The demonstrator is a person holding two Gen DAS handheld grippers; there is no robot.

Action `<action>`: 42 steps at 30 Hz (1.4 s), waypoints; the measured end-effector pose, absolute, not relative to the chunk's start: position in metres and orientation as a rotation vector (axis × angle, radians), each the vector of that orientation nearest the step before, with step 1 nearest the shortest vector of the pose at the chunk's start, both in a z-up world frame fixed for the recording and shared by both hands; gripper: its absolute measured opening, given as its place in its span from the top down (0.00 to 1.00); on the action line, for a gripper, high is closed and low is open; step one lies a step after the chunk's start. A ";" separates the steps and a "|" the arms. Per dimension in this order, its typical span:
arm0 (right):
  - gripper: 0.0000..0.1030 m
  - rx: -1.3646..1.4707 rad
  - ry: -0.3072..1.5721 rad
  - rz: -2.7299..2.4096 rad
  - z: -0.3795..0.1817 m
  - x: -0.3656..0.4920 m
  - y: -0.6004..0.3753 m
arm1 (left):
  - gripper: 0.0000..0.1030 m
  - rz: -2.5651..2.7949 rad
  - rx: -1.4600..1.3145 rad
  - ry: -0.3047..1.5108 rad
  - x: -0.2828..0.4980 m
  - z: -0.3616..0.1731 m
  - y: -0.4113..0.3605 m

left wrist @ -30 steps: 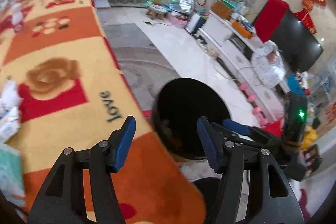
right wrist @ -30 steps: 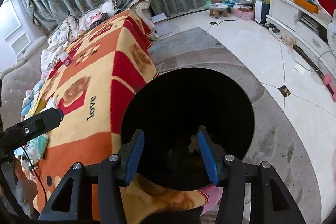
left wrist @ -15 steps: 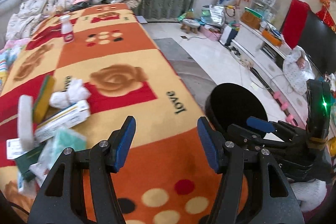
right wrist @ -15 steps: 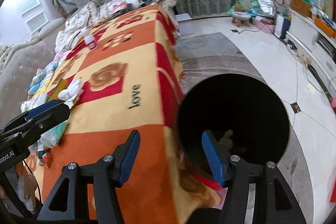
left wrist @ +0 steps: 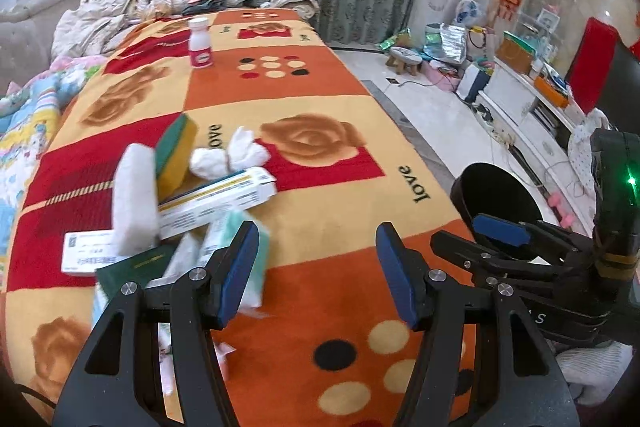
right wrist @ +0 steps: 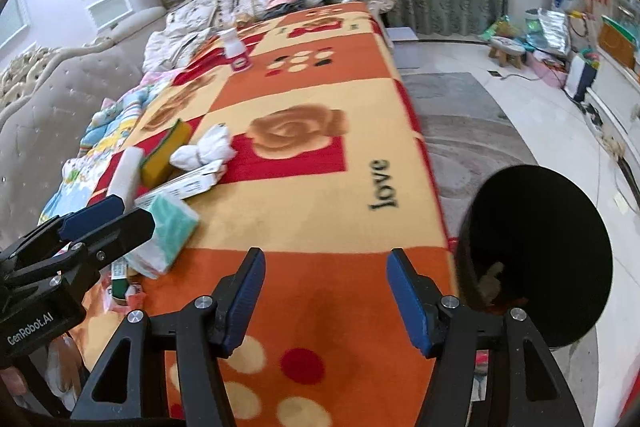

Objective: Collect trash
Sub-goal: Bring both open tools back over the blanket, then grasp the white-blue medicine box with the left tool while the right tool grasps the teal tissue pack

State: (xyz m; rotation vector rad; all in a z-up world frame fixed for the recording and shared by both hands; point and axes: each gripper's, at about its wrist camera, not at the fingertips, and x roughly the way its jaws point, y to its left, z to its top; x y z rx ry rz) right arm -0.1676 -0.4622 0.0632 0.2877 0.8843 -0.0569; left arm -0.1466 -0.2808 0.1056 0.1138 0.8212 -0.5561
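Note:
A pile of trash lies on the orange-and-yellow blanket (left wrist: 340,195): crumpled white tissue (left wrist: 236,155), a long white carton (left wrist: 216,199), a green-yellow sponge (left wrist: 176,151), a white foam block (left wrist: 134,199) and a teal tissue pack (left wrist: 232,239). My left gripper (left wrist: 316,239) hovers open just right of the pile, with nothing between its blue pads. My right gripper (right wrist: 324,259) hangs over bare blanket; its jaws are opening and hold nothing. The black bin (right wrist: 560,247) stands on the floor at the blanket's right edge, with some scraps (right wrist: 490,279) inside.
A white-and-pink bottle (left wrist: 200,43) stands far back on the blanket. Cushions and bedding lie along the left and far end. A grey rug (right wrist: 472,131), white floor and a cluttered low cabinet (left wrist: 520,95) lie to the right.
Both views have swung left, from over the black bin to over the blanket and the trash pile. The right gripper's jaws have widened. The left jaws kept their gap.

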 end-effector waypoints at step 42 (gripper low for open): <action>0.32 0.229 1.003 0.199 0.042 -0.067 -0.323 | 0.42 -0.283 0.014 0.898 -0.131 0.079 -0.089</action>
